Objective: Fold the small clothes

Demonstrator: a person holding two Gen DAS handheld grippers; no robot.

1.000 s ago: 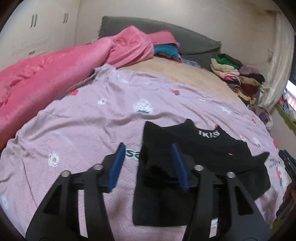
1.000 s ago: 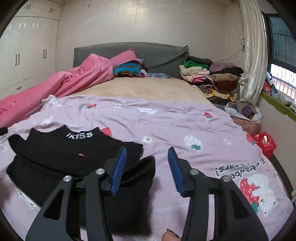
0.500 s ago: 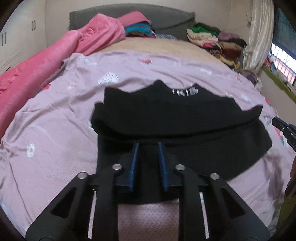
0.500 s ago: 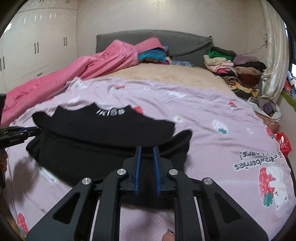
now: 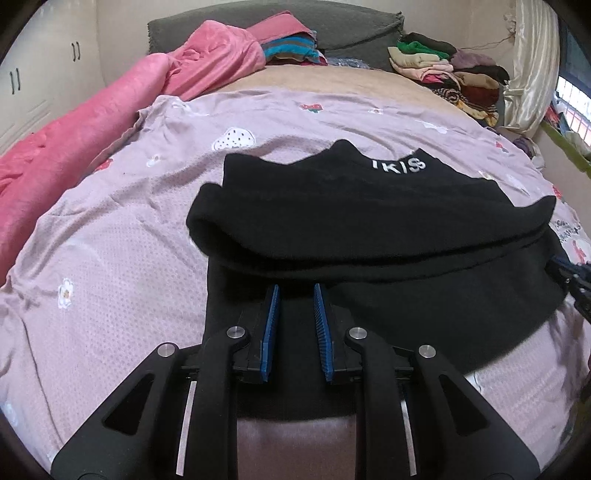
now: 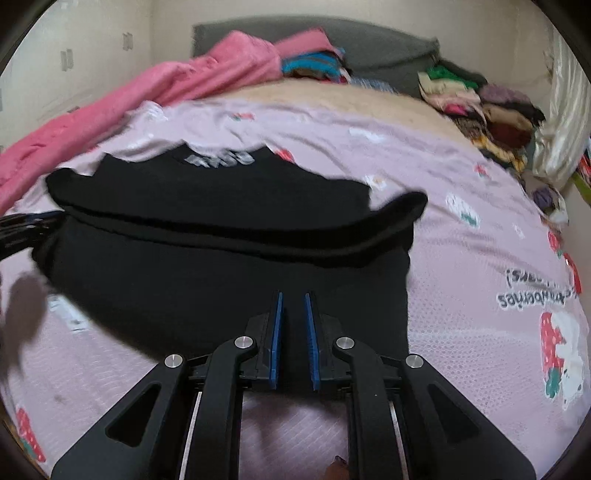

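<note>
A small black top with white letters on its collar lies on the lilac strawberry-print sheet, its sleeves folded across the body. My left gripper is shut on the near hem at the garment's left side, black cloth pinched between the blue pads. My right gripper is shut on the same hem of the black top at its right side. Each gripper also shows at the edge of the other's view: the right gripper, the left gripper.
A pink blanket is bunched along the bed's left side. Stacks of folded clothes sit at the far right by the grey headboard. A curtain and window lie to the right, wardrobe doors to the left.
Both grippers went from open above the garment's near corners to shut on its hem. Both came down and closer, and the top now fills more of each view.
</note>
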